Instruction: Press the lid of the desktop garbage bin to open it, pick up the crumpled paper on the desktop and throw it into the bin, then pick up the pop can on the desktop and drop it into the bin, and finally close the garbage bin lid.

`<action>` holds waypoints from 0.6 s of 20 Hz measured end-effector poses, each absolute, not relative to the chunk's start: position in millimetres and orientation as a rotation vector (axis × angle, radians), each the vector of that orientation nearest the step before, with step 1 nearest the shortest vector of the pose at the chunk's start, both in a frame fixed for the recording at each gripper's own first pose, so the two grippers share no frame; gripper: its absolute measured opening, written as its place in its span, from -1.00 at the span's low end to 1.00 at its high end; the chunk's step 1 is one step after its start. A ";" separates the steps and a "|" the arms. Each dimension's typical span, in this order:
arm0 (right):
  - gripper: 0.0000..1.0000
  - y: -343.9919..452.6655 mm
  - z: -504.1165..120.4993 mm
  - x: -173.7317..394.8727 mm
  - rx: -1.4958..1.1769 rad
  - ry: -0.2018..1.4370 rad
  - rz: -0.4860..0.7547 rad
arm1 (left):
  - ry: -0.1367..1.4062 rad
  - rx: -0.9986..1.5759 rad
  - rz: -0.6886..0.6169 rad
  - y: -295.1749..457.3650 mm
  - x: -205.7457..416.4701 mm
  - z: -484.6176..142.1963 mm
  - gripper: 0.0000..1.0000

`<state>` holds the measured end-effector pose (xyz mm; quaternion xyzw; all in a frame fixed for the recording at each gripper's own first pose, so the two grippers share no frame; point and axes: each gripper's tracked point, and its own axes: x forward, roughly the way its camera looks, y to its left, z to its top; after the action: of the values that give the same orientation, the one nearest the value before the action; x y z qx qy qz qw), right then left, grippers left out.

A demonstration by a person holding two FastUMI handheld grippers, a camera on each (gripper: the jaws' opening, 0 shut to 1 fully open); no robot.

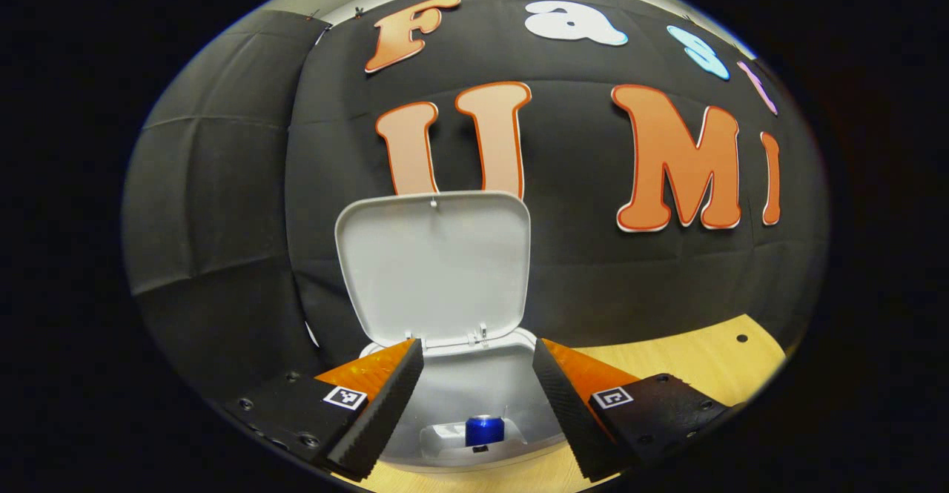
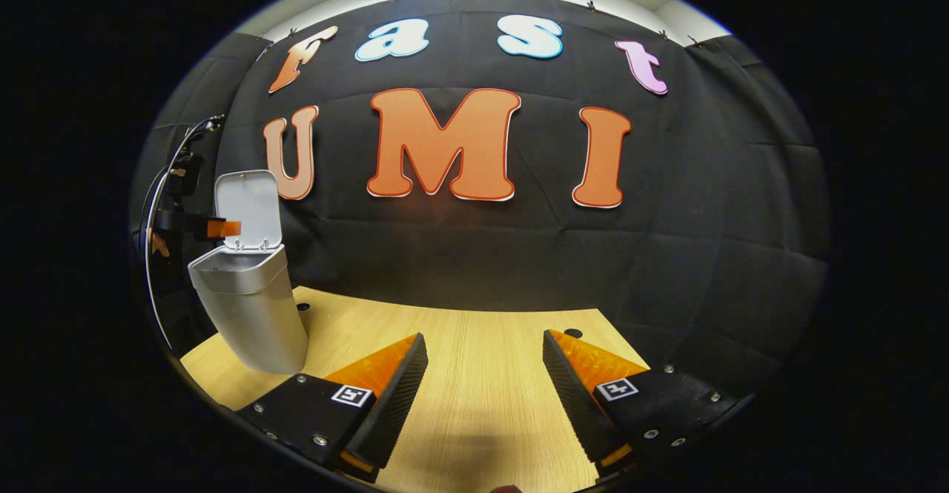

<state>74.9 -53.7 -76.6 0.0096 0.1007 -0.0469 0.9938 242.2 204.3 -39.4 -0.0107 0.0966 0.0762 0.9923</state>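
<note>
Lid up, can in the bin, closing left to do.

Left gripper view: my left gripper [image 1: 478,396] hangs spread wide and empty over the bin [image 1: 474,389]; the pop can [image 1: 483,431] lies inside. The lid [image 1: 434,267] stands upright, looks light, stiff plastic; I'd push its top edge. Right gripper view: my right gripper [image 2: 482,393], parted and empty, over the table [image 2: 474,345].

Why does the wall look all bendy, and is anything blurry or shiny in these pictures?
Left gripper view: the fisheye lens bulges the wall; the open lid looks sharp and evenly lit, and the blue can down in the bin has a small shine. Right gripper view: the bin leans because of the same bending; the table is bright, with a soft shadow near the bottom edge.
</note>
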 end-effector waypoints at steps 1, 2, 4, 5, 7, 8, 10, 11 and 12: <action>0.87 -53.1 -75.4 75.0 0.020 0.199 -0.088 | 0.163 -0.032 0.154 206.3 241.5 -21.1 0.89; 0.87 -52.9 -73.5 75.1 0.019 0.197 -0.082 | 0.135 -0.040 0.158 209.2 241.6 -2.0 0.89; 0.87 -53.0 -70.7 76.4 0.019 0.189 -0.071 | 0.091 -0.062 0.157 214.5 246.5 39.4 0.89; 0.87 -51.9 -68.5 77.5 0.018 0.184 -0.067 | 0.086 -0.071 0.160 219.3 249.0 56.0 0.89; 0.87 -52.7 -65.5 78.1 0.021 0.174 -0.059 | 0.051 -0.059 0.190 235.7 262.1 87.2 0.88; 0.87 -52.2 -65.0 78.9 0.021 0.171 -0.055 | 0.015 0.010 0.203 240.4 270.3 100.6 0.88; 0.87 -50.5 -64.8 80.6 0.022 0.172 -0.051 | 0.002 0.138 0.200 238.9 277.6 121.6 0.89; 0.87 -50.8 -65.7 81.3 0.024 0.175 -0.050 | -0.015 0.145 0.177 226.3 285.0 127.4 0.89; 0.87 -49.6 -66.3 82.5 0.026 0.179 -0.047 | -0.019 0.155 0.165 220.4 289.5 131.2 0.87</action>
<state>82.5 -49.6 -66.3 0.0131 0.0895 -0.0236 0.9956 289.5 220.4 131.2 0.0772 -0.0097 0.0823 0.9936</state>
